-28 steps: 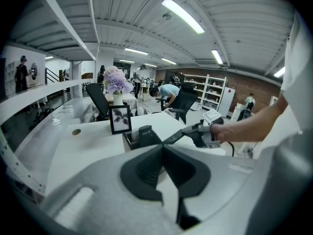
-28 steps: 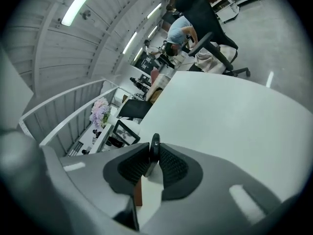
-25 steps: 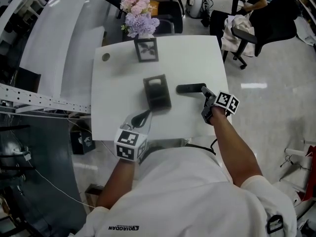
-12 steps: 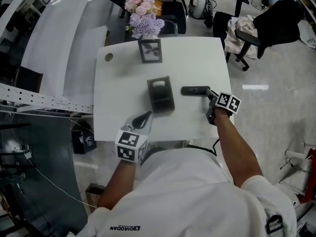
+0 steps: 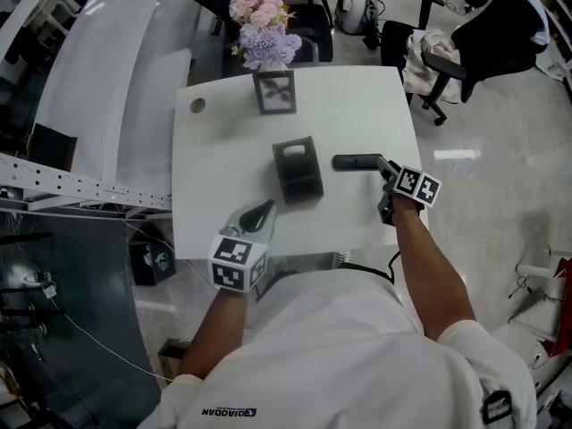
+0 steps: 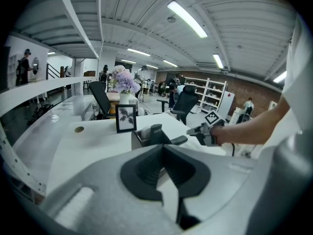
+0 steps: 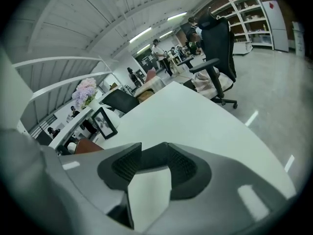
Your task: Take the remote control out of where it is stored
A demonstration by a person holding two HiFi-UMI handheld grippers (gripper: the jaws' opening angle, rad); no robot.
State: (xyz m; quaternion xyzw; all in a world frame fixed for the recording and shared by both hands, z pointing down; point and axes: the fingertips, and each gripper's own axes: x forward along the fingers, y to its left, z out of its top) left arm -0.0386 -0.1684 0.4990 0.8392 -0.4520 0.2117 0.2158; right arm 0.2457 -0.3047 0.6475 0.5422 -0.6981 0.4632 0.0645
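The remote control [image 5: 355,162] is out of its storage. It lies flat on the white desk [image 5: 223,150], just right of the dark holder [image 5: 297,170] and apart from it. The right tongs [image 5: 382,166] sit at the remote's right end, and their jaws have just been opening.

The right gripper view shows them standing wide, with bare desk showing through the gap. A dark shape crosses between the tips, apparently the remote's near end, and the pads are not pressing on it. The holder is out of frame in that view.

The head view shows the left tongs [image 5: 259,213] near the desk's front edge, in front of the holder and pointing towards it. The left gripper view shows their jaws apart with nothing between them. Past them it shows the holder, the remote lying beside it, and the right hand [image 6: 230,133] at the remote's end.

A picture frame [image 5: 275,92] stands upright at the desk's far edge, with pink and lilac flowers [image 5: 261,27] behind it.
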